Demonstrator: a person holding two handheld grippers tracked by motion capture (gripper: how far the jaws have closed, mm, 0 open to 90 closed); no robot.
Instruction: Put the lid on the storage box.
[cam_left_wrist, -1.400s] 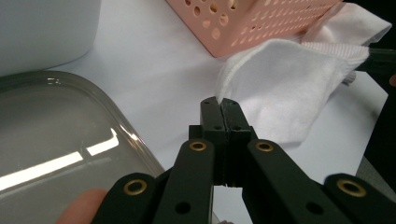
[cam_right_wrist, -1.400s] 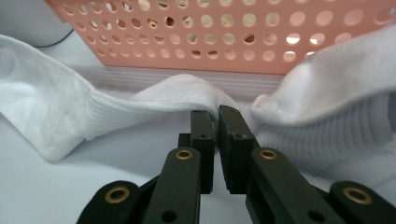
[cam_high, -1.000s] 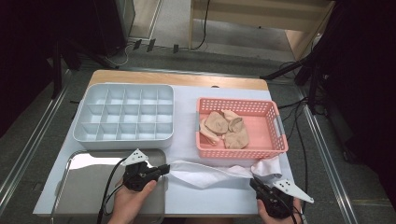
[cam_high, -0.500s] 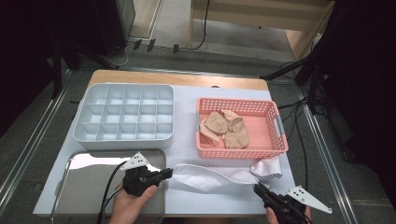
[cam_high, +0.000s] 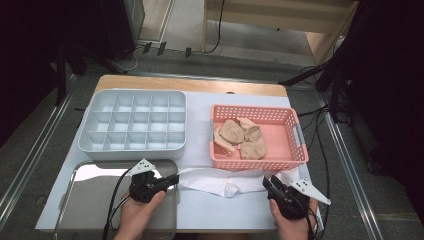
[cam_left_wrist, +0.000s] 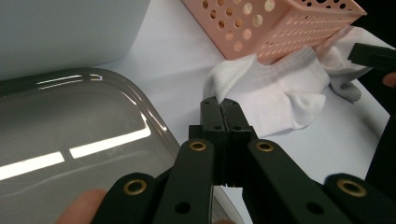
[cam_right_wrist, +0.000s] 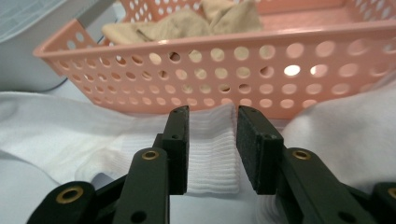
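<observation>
We are working with a long white ribbed cotton sock (cam_high: 227, 181), which is lying stretched on the white table cover just in front of the pink perforated plastic basket (cam_high: 295, 131), one part tucked against the basket's front wall. Our left gripper (cam_high: 172, 179) is pinching the sock's end farthest from the basket's right corner; in the left gripper view its jaws are pressed together with only a sliver of white fabric (cam_left_wrist: 219, 95) at their tips. Our right gripper (cam_right_wrist: 212, 140) is sitting at the sock's other end, below the basket's front right corner, with its jaws apart and the ribbed cuff (cam_right_wrist: 210, 149) lying between them, not yet gripped.

The left hold looks thin, so we judge a pull could slip the fabric free. If the right jaws are closing off-centre, they may be catching a single layer or missing the cuff. Lifting too near the basket could snag the sock on its rim, tipping the tan socks (cam_high: 240, 136) inside it. Left of the basket, the shiny steel tray (cam_high: 95, 200) and the pale grey divided organiser box (cam_high: 132, 127) are waiting.
</observation>
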